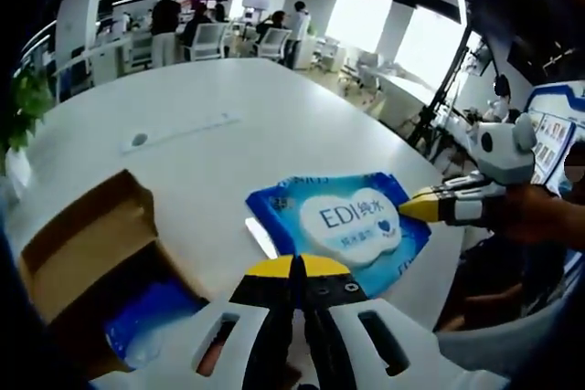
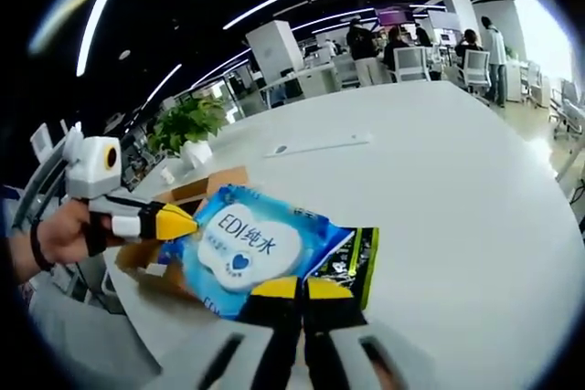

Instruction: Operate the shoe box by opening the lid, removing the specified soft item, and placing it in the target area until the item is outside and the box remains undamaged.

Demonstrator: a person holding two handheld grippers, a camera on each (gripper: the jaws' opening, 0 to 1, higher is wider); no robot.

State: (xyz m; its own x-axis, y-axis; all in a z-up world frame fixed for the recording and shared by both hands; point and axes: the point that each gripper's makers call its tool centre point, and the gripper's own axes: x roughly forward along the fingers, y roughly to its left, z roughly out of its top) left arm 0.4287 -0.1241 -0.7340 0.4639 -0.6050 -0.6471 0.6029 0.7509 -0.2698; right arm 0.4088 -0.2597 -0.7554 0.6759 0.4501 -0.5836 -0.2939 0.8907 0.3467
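Both grippers pinch the blue wipes pack [image 1: 343, 221] at opposite edges, probably steadying it. The right gripper [image 2: 300, 291] and left gripper [image 1: 294, 268] have jaws narrowed onto it, near the open shoe box [image 1: 87, 239].

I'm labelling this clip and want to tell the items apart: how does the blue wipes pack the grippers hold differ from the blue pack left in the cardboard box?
The held wipes pack is out over the white table, pinched at opposite edges by the left gripper and right gripper; the pack in the box lies untouched inside the open cardboard box. The held pack's white label faces the camera; the boxed pack's label can't be made out. Both are blue.
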